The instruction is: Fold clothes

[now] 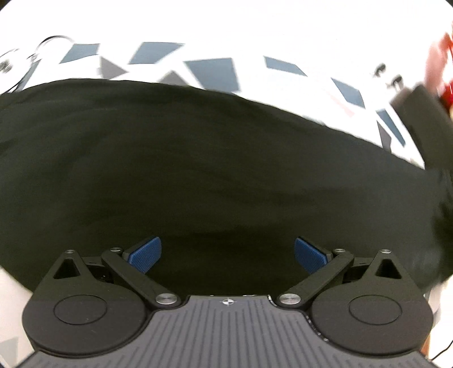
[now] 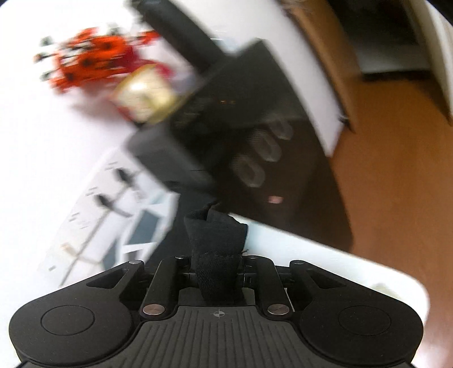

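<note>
- The left hand-held gripper is spread wide over the black cloth.
- The cloth lies flat on the worktop.
- The right hand-held gripper pinches a bunched bit of cloth.

A white table carries a black garment spread ahead of the left claw, over a blue-and-grey patterned sheet.
</note>
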